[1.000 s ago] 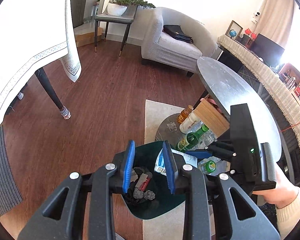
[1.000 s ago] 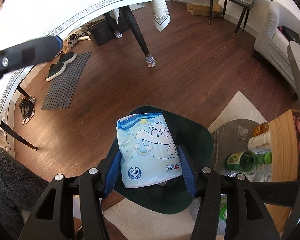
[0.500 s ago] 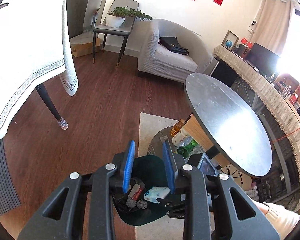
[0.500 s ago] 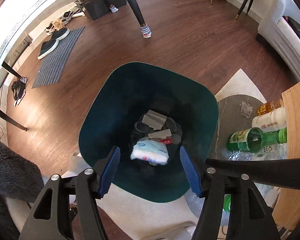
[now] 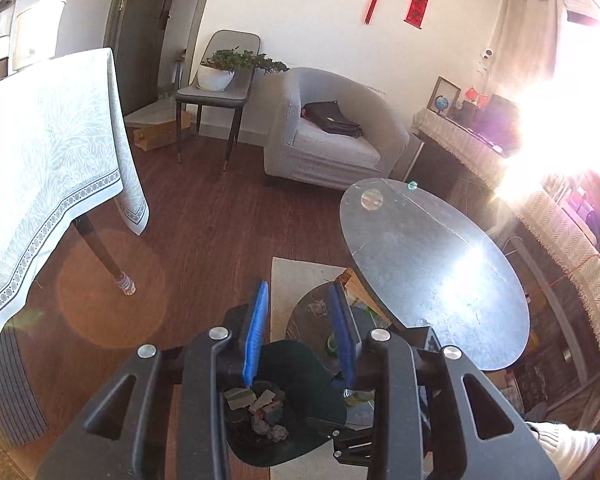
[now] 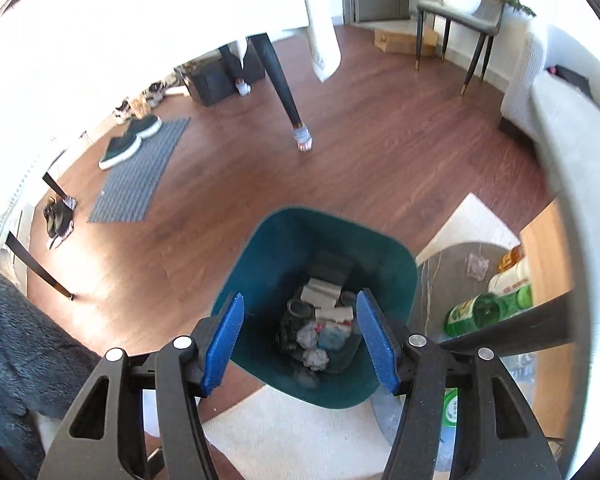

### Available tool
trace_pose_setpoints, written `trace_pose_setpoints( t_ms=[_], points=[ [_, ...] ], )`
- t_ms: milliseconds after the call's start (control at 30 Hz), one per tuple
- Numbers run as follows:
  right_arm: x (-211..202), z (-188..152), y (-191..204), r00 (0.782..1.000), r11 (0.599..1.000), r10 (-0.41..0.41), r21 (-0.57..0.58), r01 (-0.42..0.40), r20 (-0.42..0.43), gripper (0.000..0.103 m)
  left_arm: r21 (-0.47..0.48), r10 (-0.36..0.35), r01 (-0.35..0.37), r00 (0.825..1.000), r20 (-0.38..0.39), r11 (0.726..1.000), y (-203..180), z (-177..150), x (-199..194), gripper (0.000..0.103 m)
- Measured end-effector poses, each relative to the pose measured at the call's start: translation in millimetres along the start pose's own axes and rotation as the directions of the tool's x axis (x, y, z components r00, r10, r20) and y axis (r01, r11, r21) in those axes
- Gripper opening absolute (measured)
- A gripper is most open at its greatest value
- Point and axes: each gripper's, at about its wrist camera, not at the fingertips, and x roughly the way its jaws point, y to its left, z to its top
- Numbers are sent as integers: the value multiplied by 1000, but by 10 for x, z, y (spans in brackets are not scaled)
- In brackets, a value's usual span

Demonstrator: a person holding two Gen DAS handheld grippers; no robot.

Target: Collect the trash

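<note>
Hovering right gripper [image 6: 300, 338], wide open and empty, over bin [image 6: 260, 240] holding trash [image 6: 320, 320] beside rug corner; left gripper [image 5: 300, 336] half open, empty; retreating straight upward, avoiding rim, before seeking tissue [image 6: 476, 266].

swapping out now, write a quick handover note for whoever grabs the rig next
Left tool: open, empty, above the bin.
Right tool: open, empty, over the green bin.
Done: the blue tissue pack lies in the bin with crumpled paper and other scraps.
Left: a crumpled tissue on the low round table beside the bin, near the green bottle and other bottles. Those may be next.
</note>
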Motion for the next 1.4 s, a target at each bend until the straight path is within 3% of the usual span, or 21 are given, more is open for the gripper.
trace_pose_setpoints(
  t_ms=[300, 733, 767, 933, 1067, 1133, 1267, 1400],
  points=[
    [-720, 125, -60, 988, 999, -48, 18, 46, 149, 57, 32, 17, -18, 1000, 9, 999, -198, 11, 21, 42],
    [-1563, -141, -658, 938, 967, -218, 185, 172, 268, 57, 78, 20, -25, 998, 58, 997, -521, -48, 88, 69],
    [-1611, -176, -723, 935, 964, -226, 204, 173, 273, 58, 84, 21, -26, 998, 61, 996, -558, -58, 85, 76],
    [-1931, -480, -1052, 901, 926, -318, 299, 229, 295, 73, 88, 62, -73, 991, 117, 993, -682, -161, 91, 95],
    [-2220, -861, -1318, 863, 880, -409, 378, 286, 298, 88, 126, 141, -153, 985, 94, 980, -787, -270, 175, 97],
    [-2304, -1009, -1390, 850, 861, -442, 401, 313, 287, 92, 115, 140, -148, 987, 78, 982, -787, -337, 194, 97],
    [-2388, -1206, -1461, 848, 851, -452, 420, 316, 276, 99, 124, 177, -184, 982, 66, 975, -832, -472, 222, 97],
    [-2429, -1260, -1359, 845, 861, -447, 397, 318, 294, 99, 129, 193, -200, 979, 66, 971, -883, -577, 213, 97]
  ],
)
